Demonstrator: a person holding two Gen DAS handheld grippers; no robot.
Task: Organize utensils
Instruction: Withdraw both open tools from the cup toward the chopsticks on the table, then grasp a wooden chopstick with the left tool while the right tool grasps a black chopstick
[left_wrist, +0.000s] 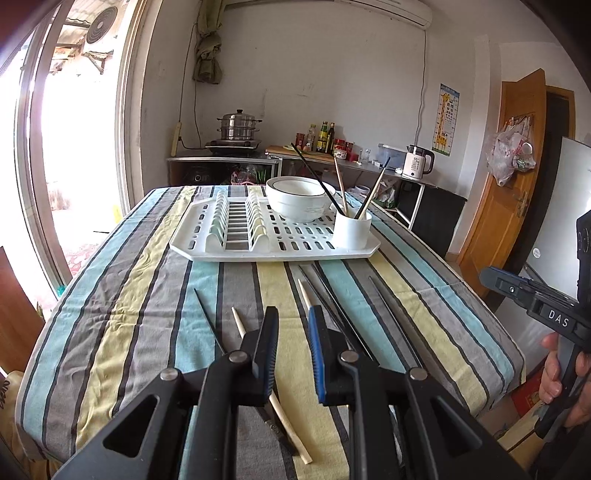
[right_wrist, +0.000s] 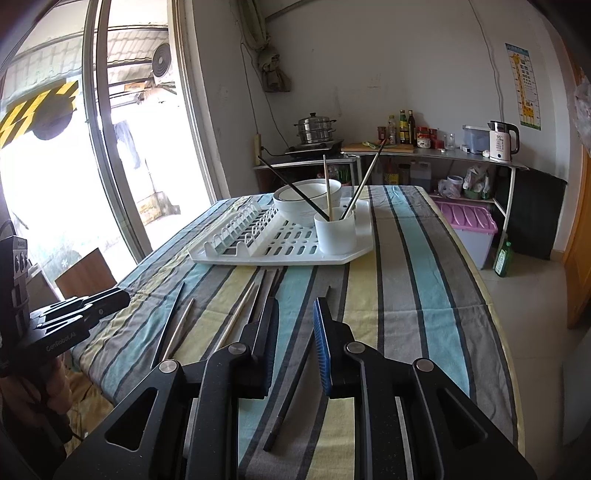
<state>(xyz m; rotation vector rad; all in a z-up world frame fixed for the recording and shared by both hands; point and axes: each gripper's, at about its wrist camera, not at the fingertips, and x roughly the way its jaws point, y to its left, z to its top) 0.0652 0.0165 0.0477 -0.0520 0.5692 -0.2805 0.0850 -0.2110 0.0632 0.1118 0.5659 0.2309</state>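
Striped cloth (left_wrist: 147, 295) covers the table, where loose chopsticks (left_wrist: 240, 326) lie near the white drying rack (left_wrist: 280, 243) (3 more stand in its cup (left_wrist: 351, 230)). Left gripper (left_wrist: 293, 349) and right gripper (right_wrist: 295, 341) hover above them, jaws slightly apart, holding nothing.

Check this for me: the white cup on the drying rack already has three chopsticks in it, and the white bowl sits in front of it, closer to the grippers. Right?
Not quite. The bowl sits behind the cup, farther from the grippers, as the left wrist view shows. The cup does stand on the drying rack with three chopsticks in it.
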